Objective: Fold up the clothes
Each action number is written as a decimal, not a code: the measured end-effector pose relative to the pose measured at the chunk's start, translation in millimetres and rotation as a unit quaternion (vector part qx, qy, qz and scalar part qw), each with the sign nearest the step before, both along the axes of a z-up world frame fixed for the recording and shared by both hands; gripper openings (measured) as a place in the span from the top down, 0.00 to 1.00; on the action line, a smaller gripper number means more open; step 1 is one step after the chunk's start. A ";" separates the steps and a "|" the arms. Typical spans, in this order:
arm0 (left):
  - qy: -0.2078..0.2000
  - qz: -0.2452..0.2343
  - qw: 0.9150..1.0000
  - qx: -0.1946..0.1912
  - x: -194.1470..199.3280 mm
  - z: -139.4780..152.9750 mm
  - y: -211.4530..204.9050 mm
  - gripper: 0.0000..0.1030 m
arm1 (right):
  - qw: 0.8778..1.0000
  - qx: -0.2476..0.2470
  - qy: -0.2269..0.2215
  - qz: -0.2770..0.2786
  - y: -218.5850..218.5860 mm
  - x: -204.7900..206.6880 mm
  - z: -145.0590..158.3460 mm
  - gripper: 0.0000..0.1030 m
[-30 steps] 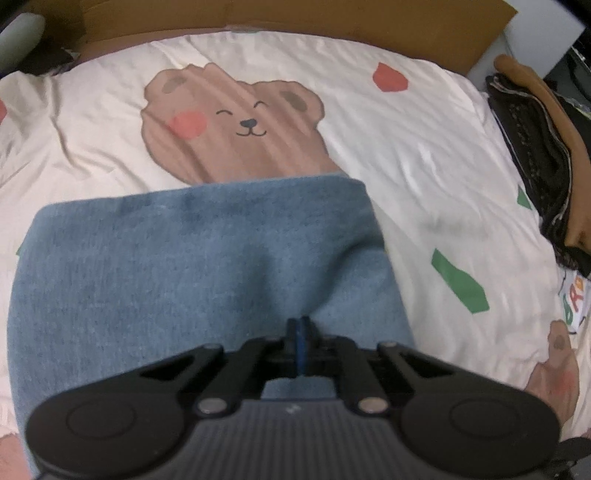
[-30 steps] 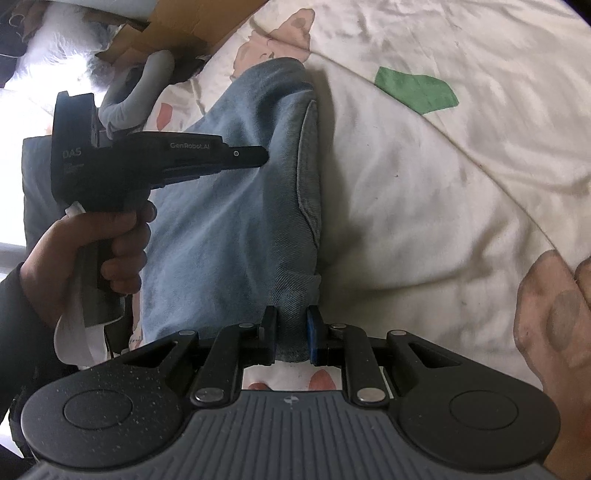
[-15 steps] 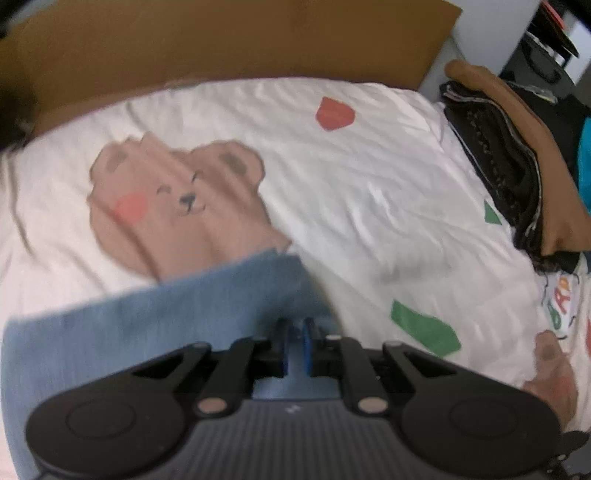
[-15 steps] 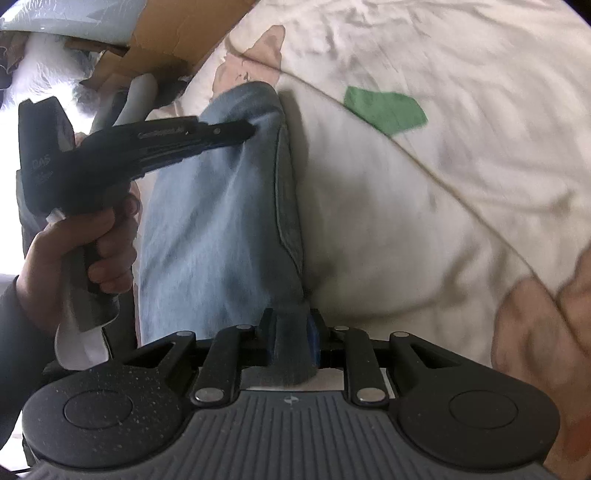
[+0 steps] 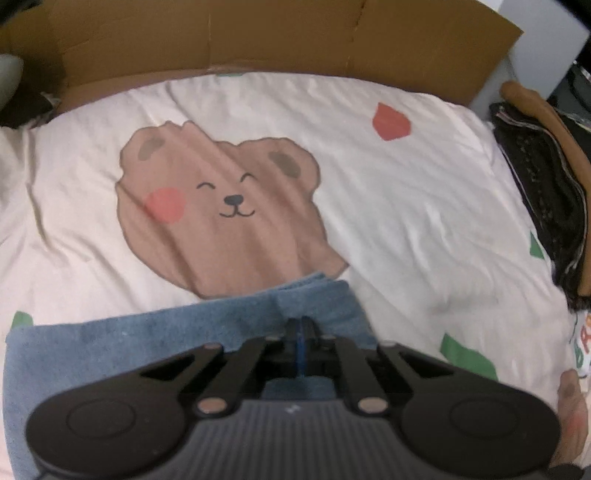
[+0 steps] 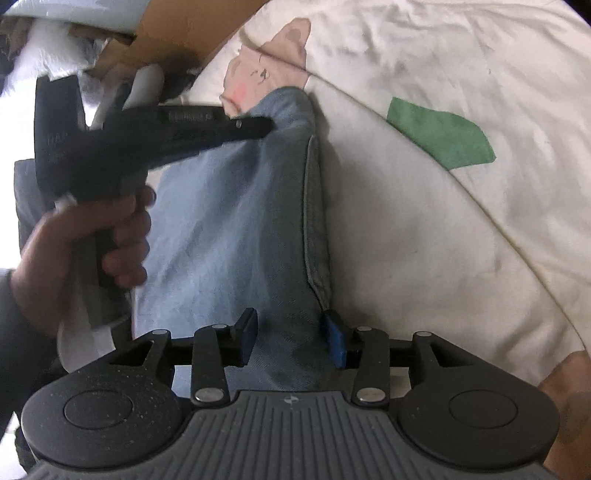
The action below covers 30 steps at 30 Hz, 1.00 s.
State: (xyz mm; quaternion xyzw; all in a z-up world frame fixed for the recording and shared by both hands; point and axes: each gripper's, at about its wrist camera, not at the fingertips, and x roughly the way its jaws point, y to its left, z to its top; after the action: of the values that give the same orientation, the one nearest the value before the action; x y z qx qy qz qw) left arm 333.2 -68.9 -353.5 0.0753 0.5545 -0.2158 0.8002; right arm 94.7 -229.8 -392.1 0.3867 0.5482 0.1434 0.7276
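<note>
Folded light-blue jeans (image 5: 110, 343) lie on a cream bed sheet (image 5: 424, 221) printed with bears. My left gripper (image 5: 301, 332) is shut on the far corner of the denim fold. In the right wrist view the same jeans (image 6: 229, 229) run away from the camera, and a person's hand (image 6: 85, 251) holds the left gripper (image 6: 264, 126), whose tip sits at that far corner. My right gripper (image 6: 291, 336) is open at the near end of the fold. Denim lies loose between its spread fingers (image 6: 334, 341).
A brown cardboard sheet (image 5: 258, 33) stands along the far edge of the bed. A pile of dark and brown clothes (image 5: 546, 184) lies at the right edge. Bare sheet stretches to the right of the jeans (image 6: 443, 240).
My right gripper has opened and let go of the near end of the denim. The left gripper stays shut on the far corner and has shifted a little.
</note>
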 end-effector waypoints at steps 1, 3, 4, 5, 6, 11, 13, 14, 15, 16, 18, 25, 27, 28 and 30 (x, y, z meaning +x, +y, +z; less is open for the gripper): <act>0.001 -0.003 1.000 0.004 0.7 1.1 -1.4 0.97 | 1.000 -0.003 0.000 0.004 1.1 0.1 -0.6 0.59; -0.003 -0.011 1.000 0.006 -1.4 7.3 -0.2 0.97 | 1.000 -0.006 0.001 0.006 2.2 1.8 -0.3 0.59; -0.006 -0.013 1.000 0.004 -2.6 11.2 1.8 0.97 | 1.000 -0.007 0.001 0.005 2.5 3.0 0.3 0.59; -0.010 -0.011 1.000 0.006 -3.4 15.7 6.6 0.96 | 1.000 -0.007 0.001 0.003 2.3 4.3 0.7 0.59; -0.013 -0.008 1.000 0.008 -4.2 20.2 11.4 0.93 | 1.000 -0.007 -0.002 -0.003 0.6 5.6 0.9 0.59; -0.031 0.003 0.999 0.026 -14.8 43.5 51.7 0.59 | 0.999 0.006 -0.014 -0.036 -10.7 14.9 1.7 0.59; -0.035 0.005 0.999 0.038 -21.0 50.0 72.9 0.53 | 0.999 0.008 -0.017 -0.041 -13.3 19.2 -0.6 0.59; -0.037 0.012 0.998 0.044 -23.8 52.1 83.4 0.48 | 0.999 0.009 -0.017 -0.043 -14.3 21.0 -2.3 0.59; -0.039 0.019 0.998 0.049 -26.6 54.2 93.9 0.44 | 0.999 0.010 -0.015 -0.043 -14.6 22.6 -4.3 0.59; -0.041 0.025 0.997 0.055 -29.4 56.2 104.3 0.43 | 0.999 0.010 -0.014 -0.043 -14.3 24.3 -6.0 0.59; -0.040 0.042 0.996 0.061 -36.0 56.5 123.4 0.39 | 0.999 0.011 -0.013 -0.037 -10.4 28.1 -8.3 0.59; -0.039 0.098 0.993 0.050 -61.5 54.1 171.4 0.27 | 1.000 0.005 -0.010 -0.014 3.4 39.8 -11.9 0.56; -0.030 0.101 0.993 0.047 -67.9 49.2 177.6 0.24 | 1.000 -0.005 -0.011 -0.001 6.1 42.9 -10.9 0.56; -0.022 0.104 0.993 0.047 -70.1 45.3 180.5 0.24 | 1.000 -0.011 -0.011 0.005 7.5 44.4 -10.4 0.57; -0.008 0.114 0.993 0.030 -72.4 40.3 184.6 0.24 | 1.000 -0.020 -0.012 0.016 9.9 47.2 -9.3 0.63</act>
State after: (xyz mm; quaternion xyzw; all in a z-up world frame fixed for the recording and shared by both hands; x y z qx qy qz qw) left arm 260.8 115.7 -313.2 0.0374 0.5594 -0.1057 0.8212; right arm 141.9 -219.8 -401.4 0.3614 0.5483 0.1482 0.7395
